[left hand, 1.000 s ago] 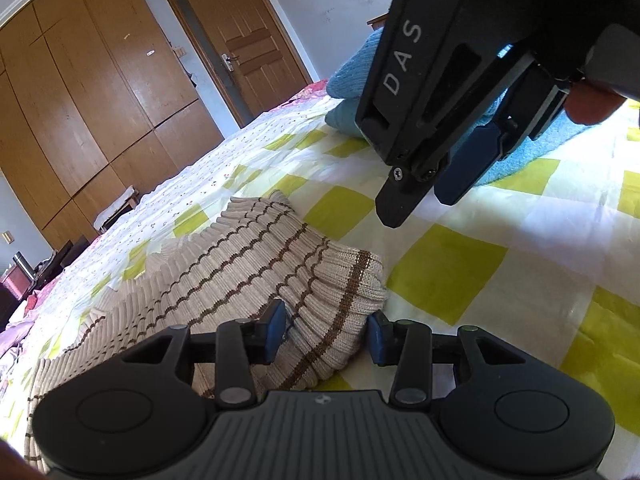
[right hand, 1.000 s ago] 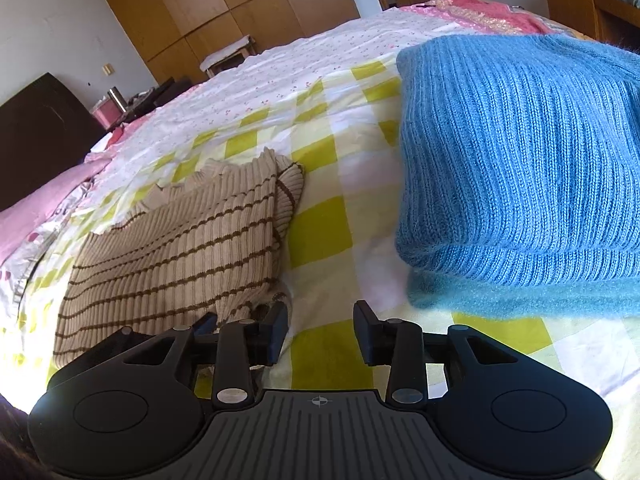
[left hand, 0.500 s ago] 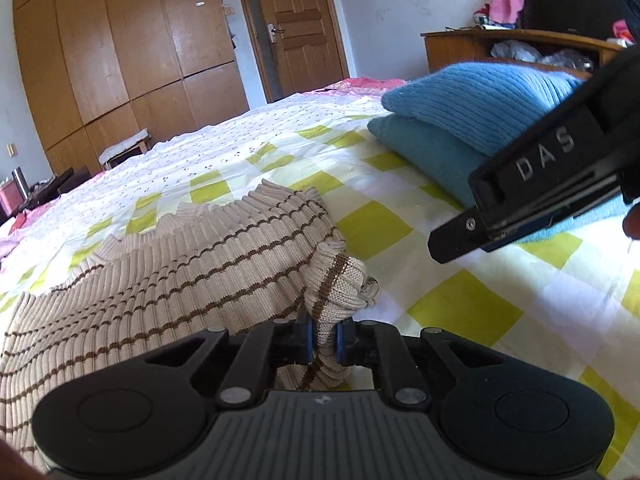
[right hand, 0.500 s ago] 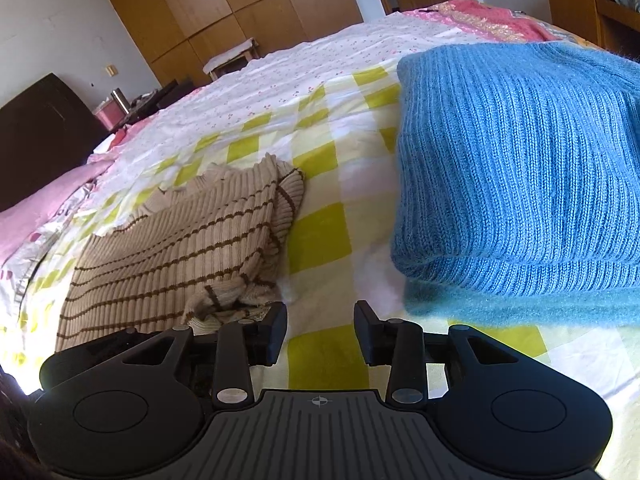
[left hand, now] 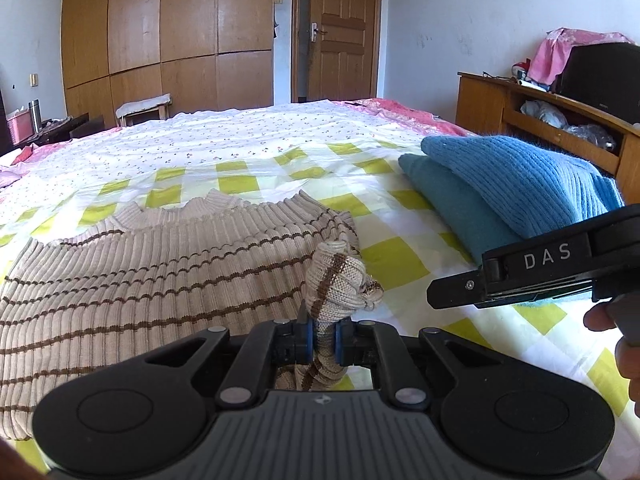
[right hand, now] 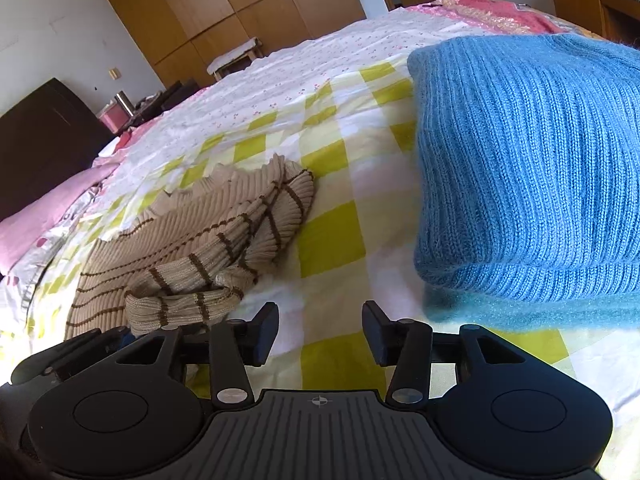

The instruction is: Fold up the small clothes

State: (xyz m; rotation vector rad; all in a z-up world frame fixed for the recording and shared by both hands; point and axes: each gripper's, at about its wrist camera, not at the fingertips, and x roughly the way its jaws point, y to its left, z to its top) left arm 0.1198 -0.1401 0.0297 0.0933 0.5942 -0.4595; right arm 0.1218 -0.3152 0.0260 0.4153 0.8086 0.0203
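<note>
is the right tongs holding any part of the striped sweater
No, the right tongs stand open over bare checked sheet, with the striped sweater lying off to their left.

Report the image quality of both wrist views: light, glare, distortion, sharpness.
Left wrist view: bright daylight, sharp; the fisheye bows the wardrobe; dark vignette in the upper corners; the striped sweater and its cuff in the left gripper are crisp. Right wrist view: tilted horizon, the bedsheet overexposed at lower left, the blue sweater sharp, with a soft shadow beneath it.
</note>
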